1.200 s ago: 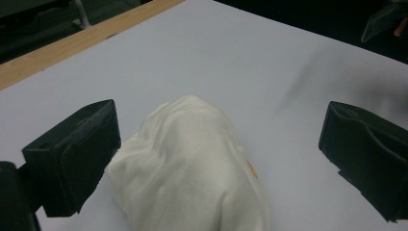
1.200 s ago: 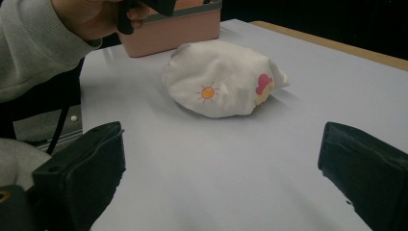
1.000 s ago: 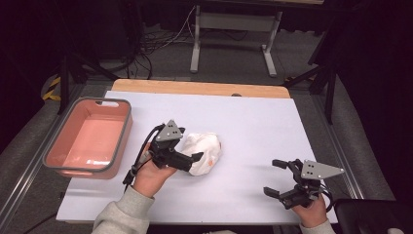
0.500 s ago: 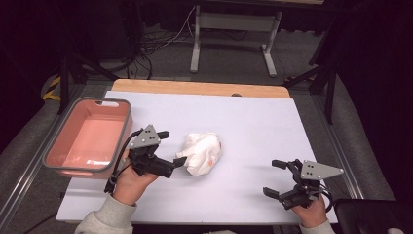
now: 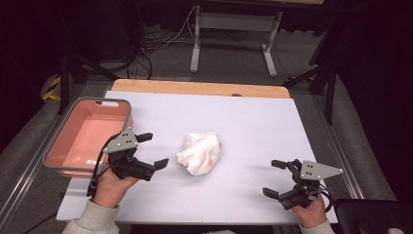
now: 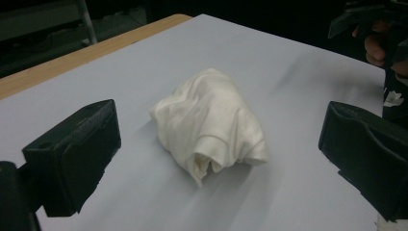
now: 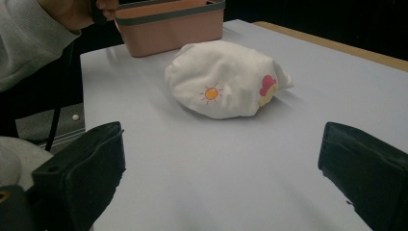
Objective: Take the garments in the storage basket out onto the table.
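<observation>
A crumpled white cloth [image 5: 199, 153] lies in a bundle near the middle of the pale table; in the right gripper view the cloth [image 7: 223, 85] shows a small orange sun and a red print. My left gripper [image 5: 152, 151] is open just left of the cloth, apart from it. In the left gripper view the cloth [image 6: 209, 122] lies ahead between the spread jaws, nothing held. My right gripper [image 5: 275, 178] is open near the front right of the table, well away from the cloth.
A pink tub [image 5: 58, 152] with a grey rim stands at the table's left edge, beside my left hand; the tub [image 7: 168, 21] also appears beyond the cloth. A wooden strip [image 5: 199, 88] runs along the far edge. Dark floor and metal legs lie beyond.
My left gripper has drawn back leftward from the cloth, letting it go, and now stands open beside the tub. The cloth stays bundled. The right gripper has not moved.
</observation>
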A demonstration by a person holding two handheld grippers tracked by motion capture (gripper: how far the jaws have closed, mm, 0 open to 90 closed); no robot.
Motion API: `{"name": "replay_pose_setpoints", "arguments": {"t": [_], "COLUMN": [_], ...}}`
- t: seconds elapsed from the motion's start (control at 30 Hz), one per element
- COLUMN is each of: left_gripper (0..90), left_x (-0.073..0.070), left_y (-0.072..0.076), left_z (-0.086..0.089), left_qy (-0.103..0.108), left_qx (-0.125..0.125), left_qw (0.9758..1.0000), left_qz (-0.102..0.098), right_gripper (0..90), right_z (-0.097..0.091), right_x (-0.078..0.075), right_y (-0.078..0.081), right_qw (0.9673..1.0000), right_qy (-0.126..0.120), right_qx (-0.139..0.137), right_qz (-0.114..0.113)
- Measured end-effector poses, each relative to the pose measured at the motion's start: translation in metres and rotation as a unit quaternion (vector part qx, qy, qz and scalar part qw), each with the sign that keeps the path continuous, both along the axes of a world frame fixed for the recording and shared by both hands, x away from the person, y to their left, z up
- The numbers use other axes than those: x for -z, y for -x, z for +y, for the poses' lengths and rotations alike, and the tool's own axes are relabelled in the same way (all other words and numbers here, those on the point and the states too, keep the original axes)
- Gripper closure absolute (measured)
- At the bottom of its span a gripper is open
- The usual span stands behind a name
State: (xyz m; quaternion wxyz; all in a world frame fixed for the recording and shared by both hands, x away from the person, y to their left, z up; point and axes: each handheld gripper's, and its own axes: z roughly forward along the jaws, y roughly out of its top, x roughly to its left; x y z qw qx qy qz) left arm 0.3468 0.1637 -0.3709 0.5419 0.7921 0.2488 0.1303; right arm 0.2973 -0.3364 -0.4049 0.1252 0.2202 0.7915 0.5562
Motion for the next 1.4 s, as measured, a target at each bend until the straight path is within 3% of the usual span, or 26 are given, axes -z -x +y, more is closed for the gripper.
{"name": "replay_pose_setpoints", "arguments": {"t": [0.37, 0.63, 0.97, 1.4], "left_gripper": [1.8, 2.0, 2.3, 2.2], "left_x": [0.016, 0.030, 0.043, 0.044], "left_y": [-0.003, 0.005, 0.010, 0.009], "left_z": [0.028, 0.038, 0.045, 0.046], "left_qy": [-0.002, 0.004, 0.017, 0.020], "left_qx": [-0.036, -0.056, -0.062, -0.061], "left_qw": [0.9991, 0.9980, 0.9972, 0.9969], "left_qz": [0.022, 0.031, 0.038, 0.045], "right_gripper": [2.7, 2.7, 2.6, 2.6], "right_z": [-0.003, -0.004, -0.007, -0.008], "right_x": [0.002, 0.002, -0.001, -0.002], "right_y": [-0.002, -0.002, -0.001, -0.001], "right_qw": [1.0000, 1.0000, 1.0000, 1.0000], "right_qy": [-0.002, -0.001, 0.002, 0.002], "right_qx": [0.002, 0.002, 0.002, 0.002], "right_qz": [0.003, 0.003, 0.005, 0.005]}}
